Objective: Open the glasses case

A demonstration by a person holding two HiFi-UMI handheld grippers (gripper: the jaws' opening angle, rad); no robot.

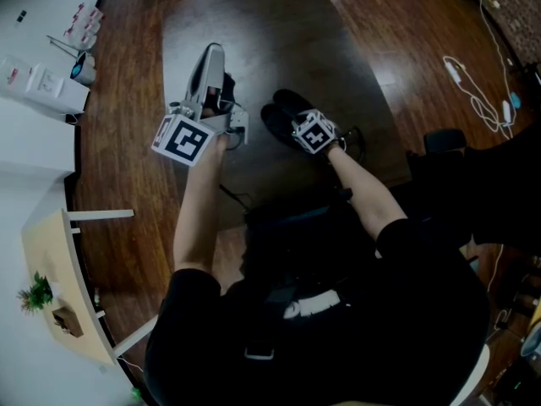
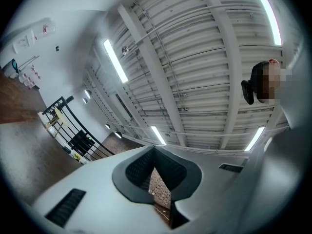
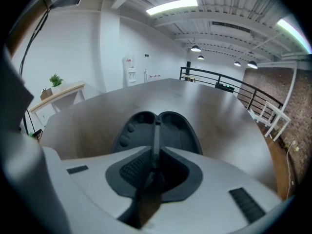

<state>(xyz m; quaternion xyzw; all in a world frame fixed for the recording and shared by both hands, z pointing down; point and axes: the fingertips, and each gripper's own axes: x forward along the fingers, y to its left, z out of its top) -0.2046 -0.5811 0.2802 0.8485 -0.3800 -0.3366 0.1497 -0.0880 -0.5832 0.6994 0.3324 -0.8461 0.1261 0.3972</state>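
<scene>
Glasses case point(image 3: 176, 130) lies mid-desk point(image 1: 254, 32). Right hand-held gripper point(image 3: 153, 172) pinches its thin middle strip, nearly closed. Left hand-held gripper point(image 1: 211, 53) is shut, empty. With nothing holding it down, the case might lift instead of opening.

White tongs point(image 1: 214, 52) — marker cubes point(image 1: 184, 139) — black short sleeves point(image 1: 188, 293)
</scene>
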